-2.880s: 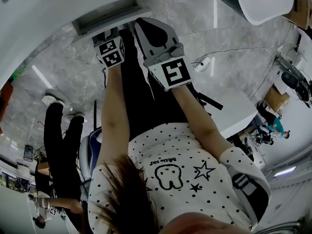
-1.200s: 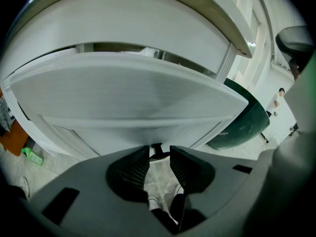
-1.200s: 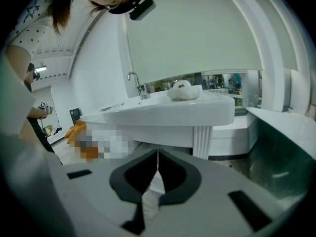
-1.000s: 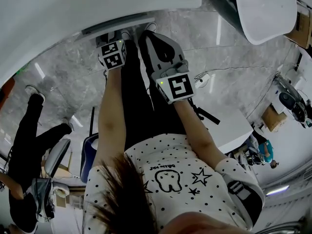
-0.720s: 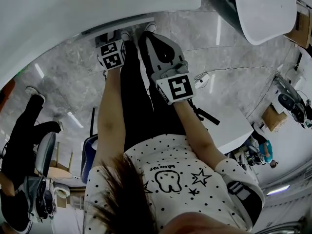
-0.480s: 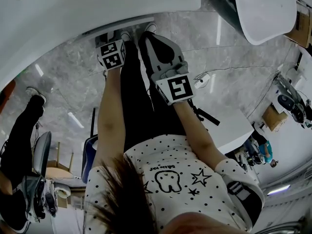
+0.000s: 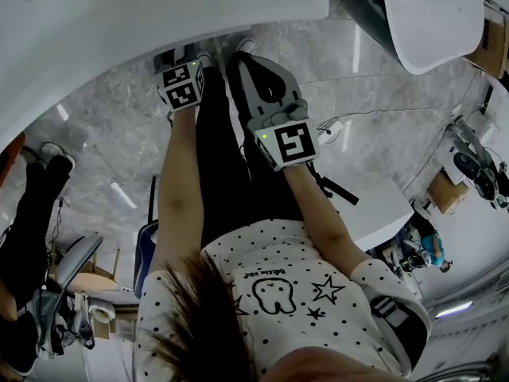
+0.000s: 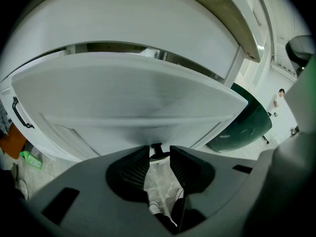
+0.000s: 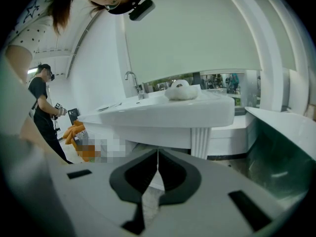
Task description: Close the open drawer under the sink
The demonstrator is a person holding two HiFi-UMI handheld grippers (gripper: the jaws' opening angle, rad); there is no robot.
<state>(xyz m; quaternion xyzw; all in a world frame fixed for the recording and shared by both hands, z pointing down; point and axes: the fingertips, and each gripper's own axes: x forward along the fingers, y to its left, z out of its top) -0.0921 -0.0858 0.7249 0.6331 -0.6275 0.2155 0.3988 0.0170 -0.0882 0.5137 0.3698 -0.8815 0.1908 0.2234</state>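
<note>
In the head view the left gripper (image 7: 176, 59) meets the white cabinet under the sink (image 7: 159, 6); the right gripper (image 7: 245, 59) hangs just beside it. In the left gripper view the jaws stand apart, the dark handle (image 8: 156, 149) of the drawer (image 8: 128, 98) between their tips, contact unclear; in the right gripper view the jaws are pressed together, empty.

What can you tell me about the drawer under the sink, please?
The drawer has a broad, plain white, matte front. It stands slightly out, with a dark gap above its top edge, so it is not fully shut. A small dark handle sits low on its middle, between the parted jaws of the left hand-held gripper; whether they touch it is unclear.
</note>
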